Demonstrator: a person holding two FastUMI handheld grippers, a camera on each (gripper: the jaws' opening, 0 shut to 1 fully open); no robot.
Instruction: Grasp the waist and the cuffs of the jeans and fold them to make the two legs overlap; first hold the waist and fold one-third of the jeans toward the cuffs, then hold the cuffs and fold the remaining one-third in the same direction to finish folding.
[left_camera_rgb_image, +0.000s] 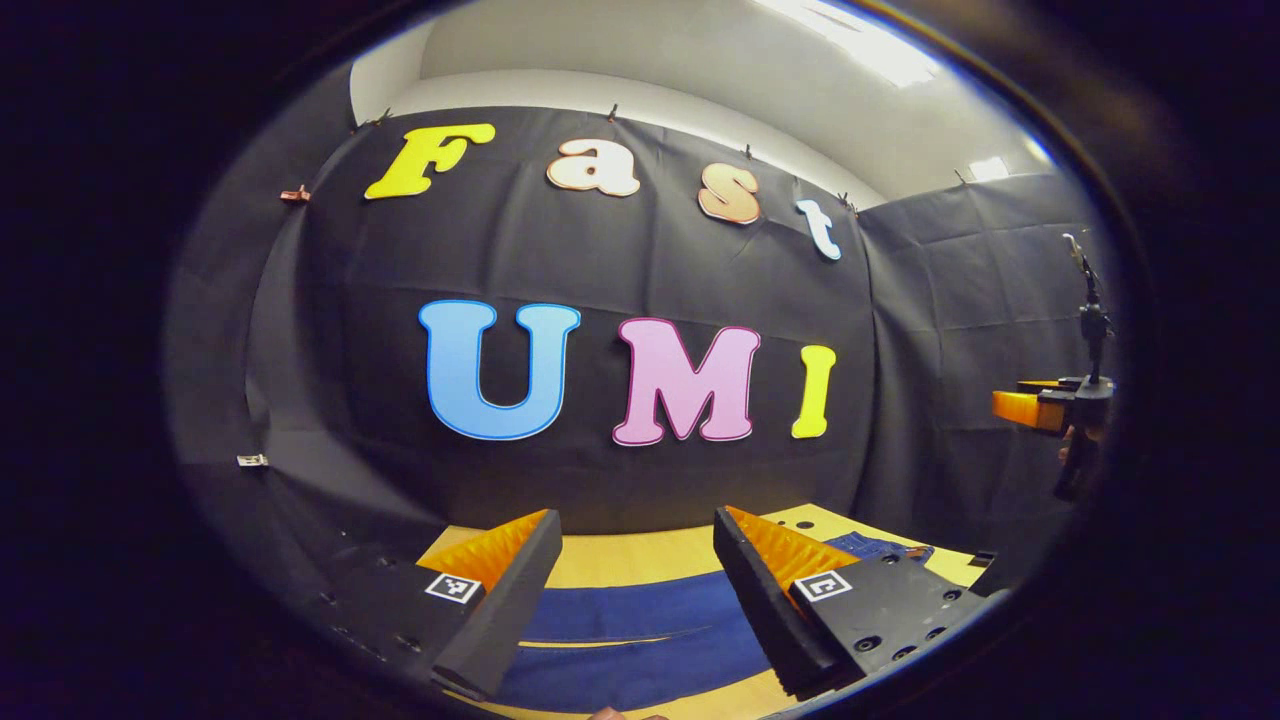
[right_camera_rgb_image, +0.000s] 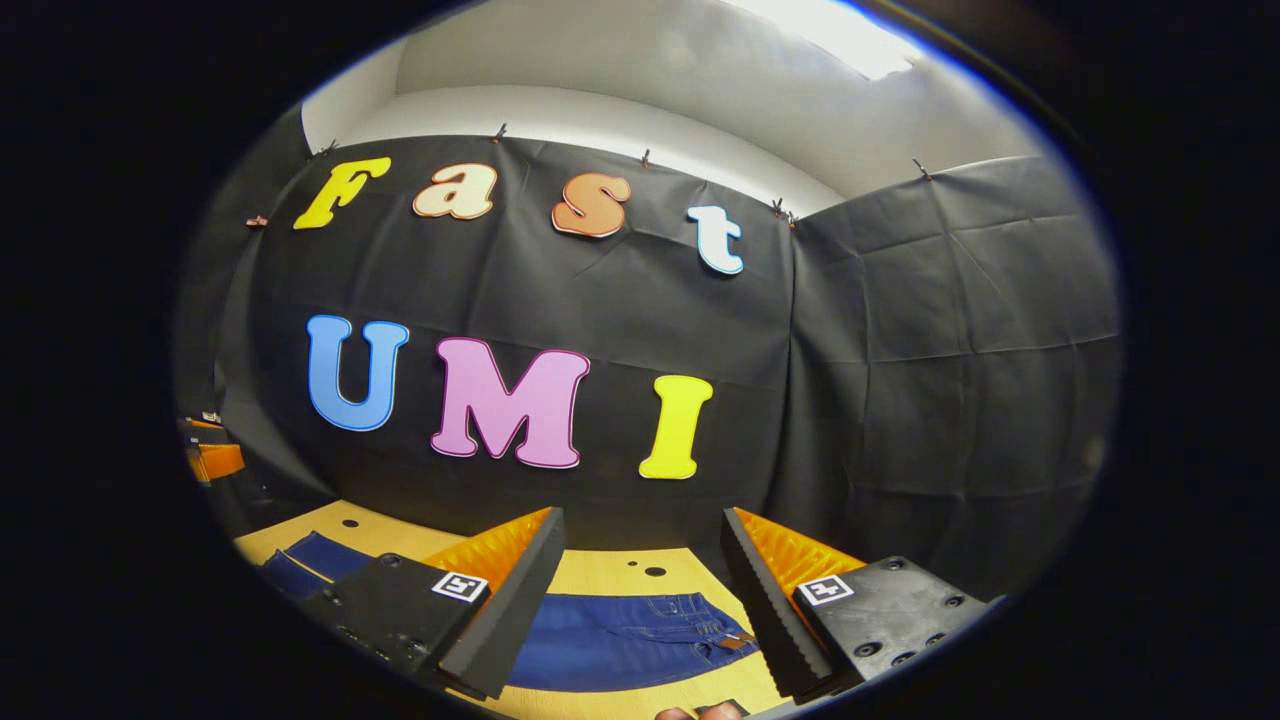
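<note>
Blue jeans (left_camera_rgb_image: 640, 640) lie flat on a yellow wooden table (left_camera_rgb_image: 630, 560). In the left gripper view the two legs run across below my left gripper (left_camera_rgb_image: 636, 530), which is open and held above them with nothing between its fingers. In the right gripper view the waist end of the jeans (right_camera_rgb_image: 640, 630), with pockets and a leather patch, lies under my right gripper (right_camera_rgb_image: 640, 530), also open and empty above the cloth. A leg end of the jeans (right_camera_rgb_image: 300, 562) shows at the left. The right gripper (left_camera_rgb_image: 1040, 408) appears far right in the left gripper view, held in a hand.
Black cloth walls close the booth behind and to the right of the table. The table top has a few small dark holes (right_camera_rgb_image: 655, 572) near the back edge. The other gripper (right_camera_rgb_image: 215, 458) sits at the far left edge of the right gripper view.
</note>
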